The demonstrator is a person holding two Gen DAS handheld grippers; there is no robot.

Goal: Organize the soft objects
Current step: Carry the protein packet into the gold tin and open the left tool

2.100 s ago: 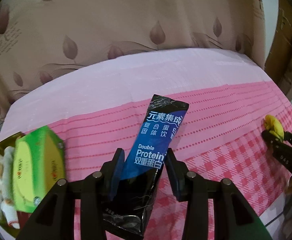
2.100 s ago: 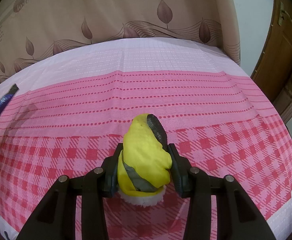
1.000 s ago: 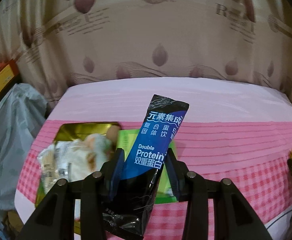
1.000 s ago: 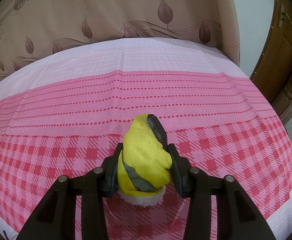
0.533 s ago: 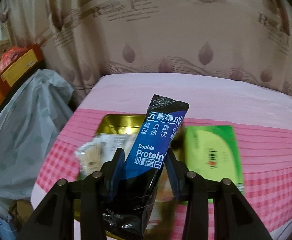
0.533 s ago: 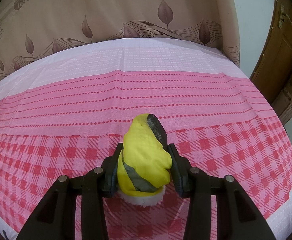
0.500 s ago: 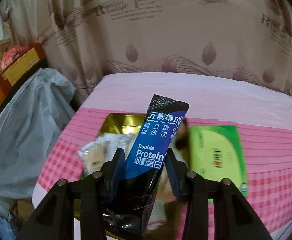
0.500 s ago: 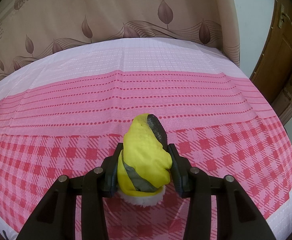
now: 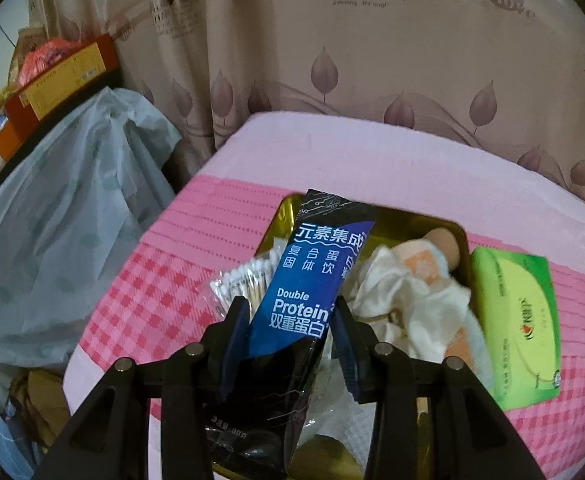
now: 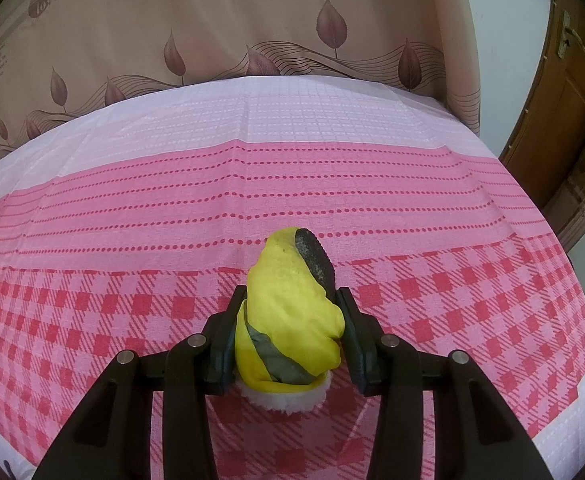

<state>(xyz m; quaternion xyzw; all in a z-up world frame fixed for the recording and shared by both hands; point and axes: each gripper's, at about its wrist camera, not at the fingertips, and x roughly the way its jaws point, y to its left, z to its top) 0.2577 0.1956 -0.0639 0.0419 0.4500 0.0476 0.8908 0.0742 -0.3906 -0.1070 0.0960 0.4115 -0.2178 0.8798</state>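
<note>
Over the gold tin: the left gripper (image 9: 292,320) hangs with its jaws pinching a blue-and-black protein sachet (image 9: 312,280), which stands upright between them.
Gold tin (image 9: 462,236): sits near the tabletop's left edge; a cotton-swab pack (image 9: 244,284) lies at 9 o'clock of the sachet, a crumpled cream cloth (image 9: 408,304) at 3 o'clock.
Green tissue pack (image 9: 520,320): just beside the tin's right wall, flat on the pink checked cloth (image 9: 152,292).
Left edge: the tabletop drops off at 8 o'clock toward a pale plastic bag (image 9: 64,216); little room there.
Far edge: a leaf-print curtain (image 9: 332,60) hangs close behind.
Right gripper (image 10: 290,316): jaws pressed on a yellow and grey soft toy (image 10: 292,312), near the tabletop's front edge.
Open room: bare cloth runs wide from 10 to 2 o'clock of the toy; a wooden door (image 10: 564,100) stands past the right edge.
</note>
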